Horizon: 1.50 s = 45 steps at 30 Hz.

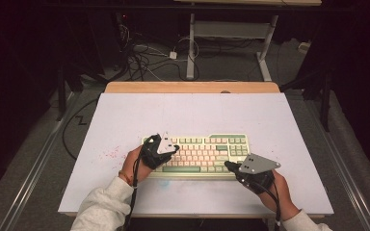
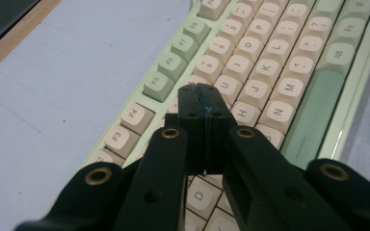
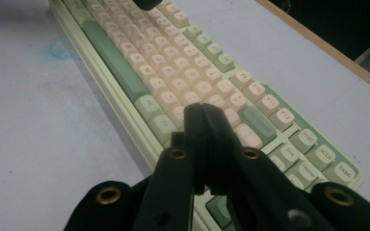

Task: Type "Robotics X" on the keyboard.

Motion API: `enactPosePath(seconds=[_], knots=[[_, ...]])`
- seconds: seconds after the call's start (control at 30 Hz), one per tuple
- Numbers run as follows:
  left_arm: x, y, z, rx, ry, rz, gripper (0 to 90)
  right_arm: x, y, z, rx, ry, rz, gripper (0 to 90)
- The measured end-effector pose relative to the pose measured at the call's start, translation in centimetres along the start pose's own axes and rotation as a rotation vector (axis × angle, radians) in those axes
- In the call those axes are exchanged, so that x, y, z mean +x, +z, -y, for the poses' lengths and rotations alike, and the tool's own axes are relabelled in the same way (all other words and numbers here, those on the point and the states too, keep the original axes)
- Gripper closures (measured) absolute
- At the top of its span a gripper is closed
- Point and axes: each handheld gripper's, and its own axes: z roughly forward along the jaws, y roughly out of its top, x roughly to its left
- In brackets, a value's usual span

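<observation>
While both jaws sit closed and empty, each tool (image 1: 173,147) hovers over the keyboard (image 1: 207,153).
</observation>
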Motion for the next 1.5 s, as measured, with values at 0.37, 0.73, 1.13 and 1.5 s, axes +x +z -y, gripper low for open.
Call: enactPosePath(seconds=[0.37,0.73,1.13,1.5], knots=[[-0.2,-0.9,0.5,-0.011,0.009,-0.008,87.5,-0.1,0.0,0.1,0.0,0.004,0.005,90.0],[-0.5,-2.5,2.0,-0.018,0.017,-0.024,87.5,-0.3,0.2,0.2,0.004,0.011,0.007,90.0],[-0.7,-4.4,4.1,-0.032,0.003,-0.046,87.5,-0.2,0.9,-0.1,0.008,0.011,-0.002,90.0],[-0.7,-5.6,5.9,-0.046,-0.02,-0.066,87.4,-0.2,2.2,-0.8,0.013,0.002,-0.015,90.0]])
